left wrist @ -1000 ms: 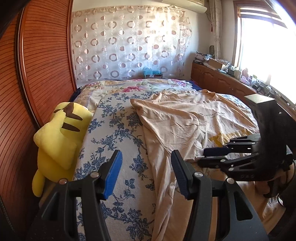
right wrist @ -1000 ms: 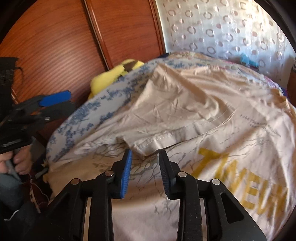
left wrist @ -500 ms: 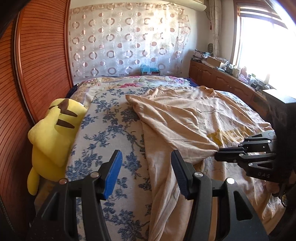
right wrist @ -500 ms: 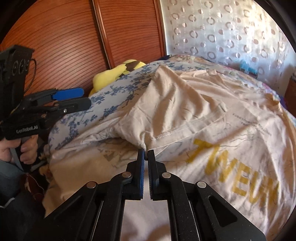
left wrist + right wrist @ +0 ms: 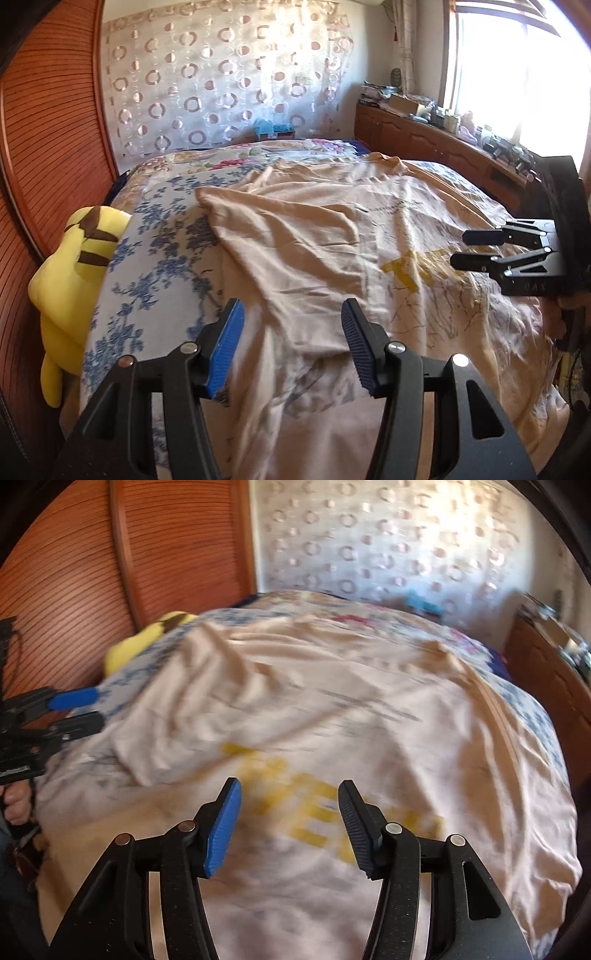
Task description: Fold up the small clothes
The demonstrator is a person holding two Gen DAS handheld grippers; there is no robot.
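From the left wrist camera, the left gripper (image 5: 291, 347) hangs with its jaws spread wide and nothing between them, above the near edge of a beige T-shirt (image 5: 332, 251). The shirt lies spread on the bed (image 5: 155, 266), over a blue-flowered bedspread, one sleeve folded in across its body, with yellow lettering (image 5: 410, 271) showing. A yellow plush toy (image 5: 70, 284) is wedged between the bed and the wooden wardrobe (image 5: 44, 147). The right gripper (image 5: 467, 249) enters from the right, over the shirt, jaws parted.

The right wrist view is blurred. The right gripper (image 5: 290, 825) is wide apart and empty, over the T-shirt (image 5: 332, 720) near its yellow lettering (image 5: 325, 812). The left gripper (image 5: 81, 709) shows at the left edge, jaws apart.
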